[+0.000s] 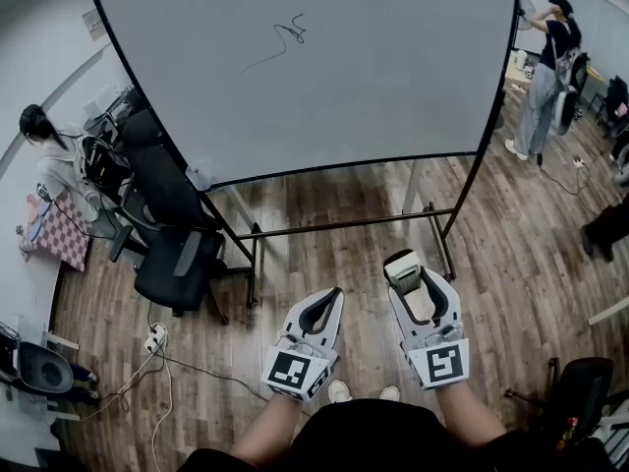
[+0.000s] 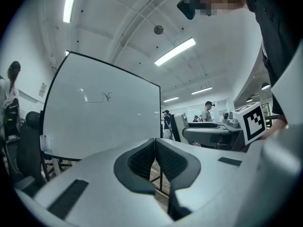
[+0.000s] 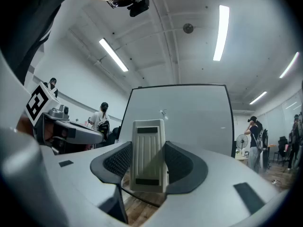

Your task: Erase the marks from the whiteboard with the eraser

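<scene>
While the right gripper (image 1: 407, 271) clamps the eraser (image 3: 148, 150), left gripper (image 1: 334, 296) pinched empty, the whiteboard's (image 1: 393, 77) eleven-o'clock scribble (image 1: 291, 33) is untouched.

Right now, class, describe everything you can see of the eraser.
The eraser is a slim cream block, plastic by its look, with lengthwise ribs and a dark strip near each end. It stands lengthwise between the jaws of the right gripper, which are shut on its sides, its far end past their tips. It is held low, short of the whiteboard; only the jaw pads touch it.
</scene>
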{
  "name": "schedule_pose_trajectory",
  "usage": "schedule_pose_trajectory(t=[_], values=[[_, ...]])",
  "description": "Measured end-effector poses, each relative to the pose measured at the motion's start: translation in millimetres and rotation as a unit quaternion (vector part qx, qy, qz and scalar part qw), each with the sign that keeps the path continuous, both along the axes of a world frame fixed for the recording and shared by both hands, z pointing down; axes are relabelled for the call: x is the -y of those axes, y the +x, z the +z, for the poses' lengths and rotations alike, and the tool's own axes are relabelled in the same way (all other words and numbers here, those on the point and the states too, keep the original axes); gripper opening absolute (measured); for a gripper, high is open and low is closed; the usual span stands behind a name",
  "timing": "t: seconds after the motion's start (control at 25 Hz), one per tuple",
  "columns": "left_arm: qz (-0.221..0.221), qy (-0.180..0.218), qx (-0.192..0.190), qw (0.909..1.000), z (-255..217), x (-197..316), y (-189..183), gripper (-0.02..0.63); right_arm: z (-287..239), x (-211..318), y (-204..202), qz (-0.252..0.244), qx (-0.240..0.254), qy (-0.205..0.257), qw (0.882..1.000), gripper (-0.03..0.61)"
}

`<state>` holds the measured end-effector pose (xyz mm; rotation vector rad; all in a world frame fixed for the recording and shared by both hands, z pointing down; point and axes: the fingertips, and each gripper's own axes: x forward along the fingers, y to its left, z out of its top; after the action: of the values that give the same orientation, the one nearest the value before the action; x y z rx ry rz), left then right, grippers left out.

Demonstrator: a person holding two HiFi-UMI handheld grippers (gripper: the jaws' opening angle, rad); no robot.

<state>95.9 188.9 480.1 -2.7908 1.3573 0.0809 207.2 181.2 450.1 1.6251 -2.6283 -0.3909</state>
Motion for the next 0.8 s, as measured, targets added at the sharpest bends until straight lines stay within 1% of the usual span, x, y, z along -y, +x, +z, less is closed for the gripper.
schedule_pose_trajectory(t=[0.12,0.28,0.4,0.64,0.8], values=[[-0.002,-0.001,-0.001,1.0,-0.4,-1.4,-7.3,0.02,1.1,0.0,-6.1,0.003,-0.002,-0.003,1.0,0.242],[-0.003,-0.003,-0.004,1.0,0.4,-2.9,-15.5,0.02,-4.9,4.5,-10.8,0.019,-0.01,-0.013,1.0,0.242],[-0.002,-0.004,-0.003,1.0,2.4,-2.4,-23.6,0.02,0.5,6.0,-20.9,0.008,-0.005,-0.008,1.0,0.242],[-0.011,-0.007,0.007,0.9999,7.2,6.2,-59.5,0.02,8.2,18.6,-46.5,0.009,0.013,-0.016,1.0,0.244],[-0.011,-0.005,0.004,0.9999,6.6,20.3,-79.1,0.02,0.7,26.6,-60.8,0.006,0.011,-0.001,1.0,0.244]])
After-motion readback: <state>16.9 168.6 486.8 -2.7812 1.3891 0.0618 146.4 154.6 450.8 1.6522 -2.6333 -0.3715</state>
